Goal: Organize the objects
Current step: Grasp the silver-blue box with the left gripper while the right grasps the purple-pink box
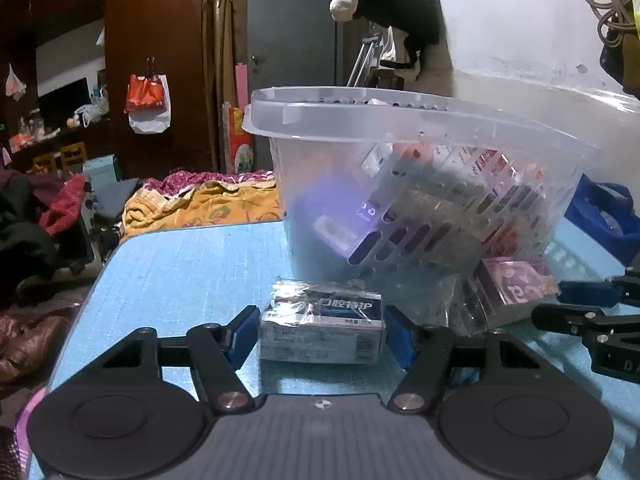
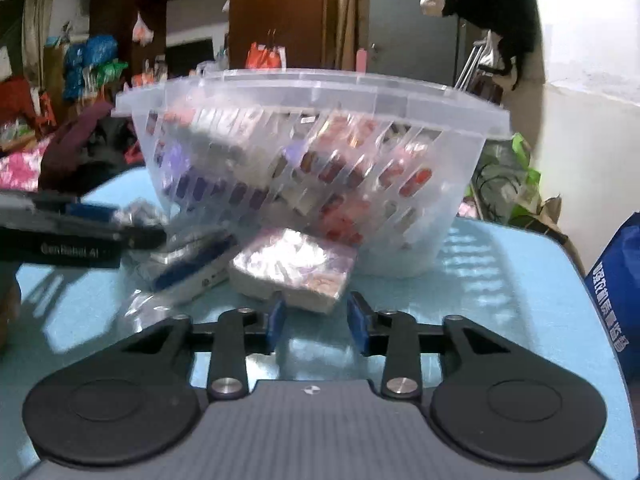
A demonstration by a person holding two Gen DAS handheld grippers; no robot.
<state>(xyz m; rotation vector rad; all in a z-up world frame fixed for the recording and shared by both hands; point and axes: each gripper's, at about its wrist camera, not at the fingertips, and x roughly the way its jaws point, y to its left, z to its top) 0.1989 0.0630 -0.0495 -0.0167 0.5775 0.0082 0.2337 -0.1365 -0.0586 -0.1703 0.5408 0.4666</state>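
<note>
A clear slotted plastic basket holding several small boxes stands on a blue table; it also shows in the right wrist view. A blue-grey wrapped box lies in front of it, between the blue pads of my left gripper, whose jaws sit at its two ends. A purple wrapped box lies by the basket, just ahead of my right gripper, which is open and empty. That box also shows in the left wrist view.
A blue bag sits at the table's right edge. Crinkled clear wrap lies left of the purple box. Bedding and clothes lie beyond the table's far edge. The left gripper shows at the left of the right wrist view.
</note>
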